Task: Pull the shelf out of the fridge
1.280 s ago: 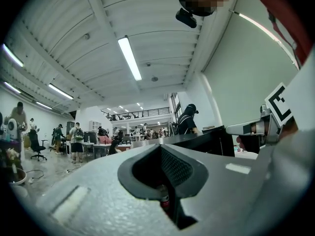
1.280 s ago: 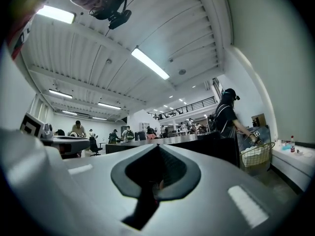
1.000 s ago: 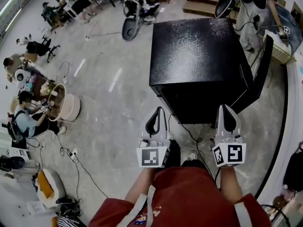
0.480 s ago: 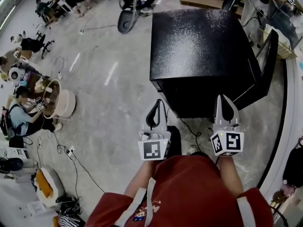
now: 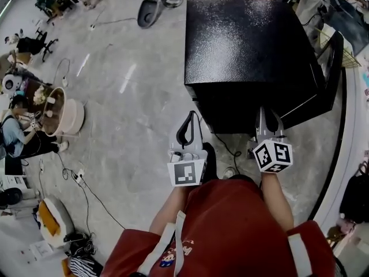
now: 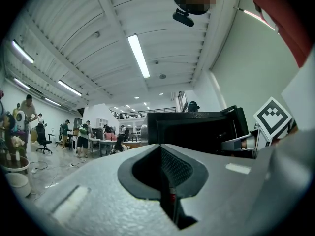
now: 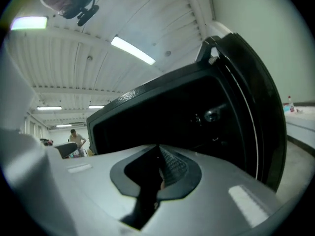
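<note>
On the left, the left gripper [image 5: 189, 120] hangs over the grey floor [image 5: 132, 126] with its jaws pressed together and nothing between them. Ahead of it the black fridge [image 5: 245, 39] stands on the floor, its front open and the inside too dark to make out the shelf. The right gripper [image 5: 268, 119] points into that dark opening, its jaws nearly together and just starting to part, with nothing between them. Farthest right, the fridge door [image 5: 330, 77] stands swung wide open
</note>
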A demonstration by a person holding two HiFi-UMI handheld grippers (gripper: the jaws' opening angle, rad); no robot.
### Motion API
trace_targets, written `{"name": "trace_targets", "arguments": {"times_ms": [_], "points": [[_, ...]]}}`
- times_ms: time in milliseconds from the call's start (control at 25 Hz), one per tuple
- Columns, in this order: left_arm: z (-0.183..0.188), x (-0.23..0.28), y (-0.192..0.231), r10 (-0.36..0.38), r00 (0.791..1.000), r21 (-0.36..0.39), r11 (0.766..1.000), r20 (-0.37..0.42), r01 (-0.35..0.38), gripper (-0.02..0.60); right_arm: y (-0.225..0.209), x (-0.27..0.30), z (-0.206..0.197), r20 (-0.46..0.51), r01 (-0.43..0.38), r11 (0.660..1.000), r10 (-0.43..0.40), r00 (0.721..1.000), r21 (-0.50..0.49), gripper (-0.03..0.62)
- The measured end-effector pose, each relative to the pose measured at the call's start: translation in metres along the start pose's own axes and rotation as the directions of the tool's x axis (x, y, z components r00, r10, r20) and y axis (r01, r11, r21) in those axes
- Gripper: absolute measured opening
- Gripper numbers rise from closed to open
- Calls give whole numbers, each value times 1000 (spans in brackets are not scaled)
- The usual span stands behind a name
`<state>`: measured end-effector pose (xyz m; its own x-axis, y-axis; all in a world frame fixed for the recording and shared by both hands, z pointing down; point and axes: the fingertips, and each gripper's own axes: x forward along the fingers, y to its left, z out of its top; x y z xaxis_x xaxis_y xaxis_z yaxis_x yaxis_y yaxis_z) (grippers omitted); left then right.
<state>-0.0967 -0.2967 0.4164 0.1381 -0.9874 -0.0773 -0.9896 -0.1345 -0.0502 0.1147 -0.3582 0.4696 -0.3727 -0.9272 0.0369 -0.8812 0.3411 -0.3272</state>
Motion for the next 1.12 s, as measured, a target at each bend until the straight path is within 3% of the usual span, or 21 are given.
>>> {"name": "trace_targets", "arguments": {"times_ms": [80, 200, 360, 520, 760, 1120], "points": [[-6, 0, 0, 0, 1000, 2, 1000, 3, 0, 2, -3, 10, -11, -2, -3, 993, 3, 1000, 117, 21], [-6, 0, -5, -13, 1000, 1, 1000, 17, 13, 2, -10, 22, -20, 1, -8, 955, 8, 1000, 297, 62], [-5, -5, -5, -9, 1000, -18, 1000, 6, 9, 2, -15, 37, -34, 11, -28, 880, 26, 1000, 474, 86], [-5, -7, -7, -5, 1000, -13, 1000, 6, 5, 2, -22, 54, -49, 28, -39, 777, 28, 999, 628, 128], [-6, -8, -8, -1, 1000, 1, 1000, 8, 1, 2, -40, 78, -60, 69, -19, 641, -53, 996, 767, 185], [-7, -12, -7, 13, 1000, 5, 1000, -10, -12, 2, -56, 121, -58, 100, -29, 565, -95, 990, 825, 212]]}}
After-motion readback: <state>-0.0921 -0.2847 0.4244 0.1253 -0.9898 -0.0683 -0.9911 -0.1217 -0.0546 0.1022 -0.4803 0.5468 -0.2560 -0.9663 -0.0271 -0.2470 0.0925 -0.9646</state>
